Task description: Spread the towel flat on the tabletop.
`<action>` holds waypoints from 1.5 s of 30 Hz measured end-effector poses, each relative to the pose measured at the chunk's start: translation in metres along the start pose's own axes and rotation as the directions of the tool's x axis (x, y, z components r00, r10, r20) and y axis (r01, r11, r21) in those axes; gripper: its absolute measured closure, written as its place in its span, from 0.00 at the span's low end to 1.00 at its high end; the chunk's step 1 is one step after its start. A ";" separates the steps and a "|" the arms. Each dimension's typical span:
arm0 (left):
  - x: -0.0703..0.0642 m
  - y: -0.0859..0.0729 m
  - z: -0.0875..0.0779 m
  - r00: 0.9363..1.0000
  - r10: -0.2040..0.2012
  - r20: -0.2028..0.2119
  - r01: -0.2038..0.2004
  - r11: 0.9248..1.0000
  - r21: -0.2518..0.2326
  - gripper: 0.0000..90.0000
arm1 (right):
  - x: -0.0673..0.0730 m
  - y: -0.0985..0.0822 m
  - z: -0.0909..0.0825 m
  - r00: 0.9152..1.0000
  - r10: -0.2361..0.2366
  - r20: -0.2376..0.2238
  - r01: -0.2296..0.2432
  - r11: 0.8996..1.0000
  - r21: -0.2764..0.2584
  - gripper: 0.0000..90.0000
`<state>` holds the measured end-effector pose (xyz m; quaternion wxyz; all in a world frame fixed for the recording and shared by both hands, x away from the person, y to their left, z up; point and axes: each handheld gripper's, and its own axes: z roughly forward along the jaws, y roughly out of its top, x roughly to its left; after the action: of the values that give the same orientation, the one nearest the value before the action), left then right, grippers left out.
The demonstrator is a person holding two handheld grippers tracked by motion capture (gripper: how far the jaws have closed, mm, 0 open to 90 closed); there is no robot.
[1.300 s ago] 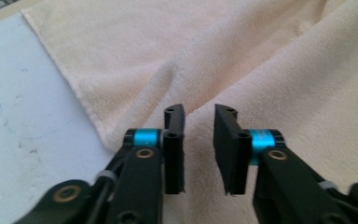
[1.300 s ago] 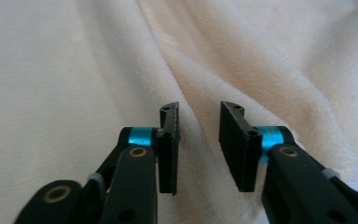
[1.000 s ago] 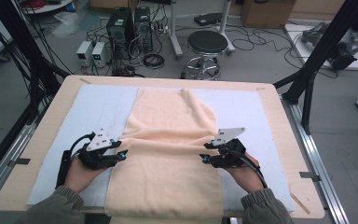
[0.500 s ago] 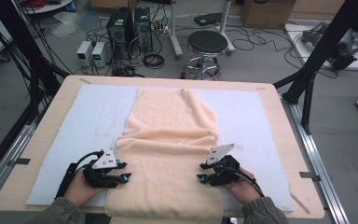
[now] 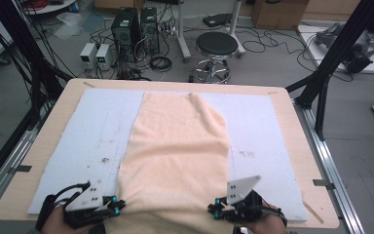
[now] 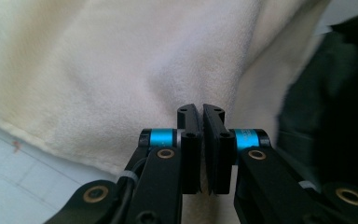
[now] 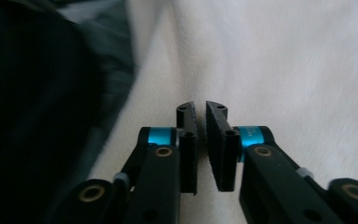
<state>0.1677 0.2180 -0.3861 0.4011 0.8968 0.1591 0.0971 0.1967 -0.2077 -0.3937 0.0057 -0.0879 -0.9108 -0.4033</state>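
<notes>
Both hands have slid back to the desk's near edge, left gripper [image 5: 116, 206] and right gripper [image 5: 215, 208] just closing with the towel [image 5: 175, 151] spread ahead between them, so next I'd judge: lift and fold forward.

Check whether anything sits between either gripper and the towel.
Nothing visible does. The left gripper and right gripper are at the near corners of the towel. Both jaws have just been closing; whether cloth is pinched between them cannot be told.
</notes>
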 end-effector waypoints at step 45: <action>0.065 -0.014 0.065 0.999 -0.050 -0.008 0.050 0.999 0.020 0.80 | -0.095 0.000 0.030 0.985 0.028 0.171 -0.045 0.994 0.097 0.67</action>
<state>0.2450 0.2051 -0.4365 0.3938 0.8962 0.1840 0.0888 0.2915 -0.2006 -0.4213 -0.0599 -0.1382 -0.9254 -0.3477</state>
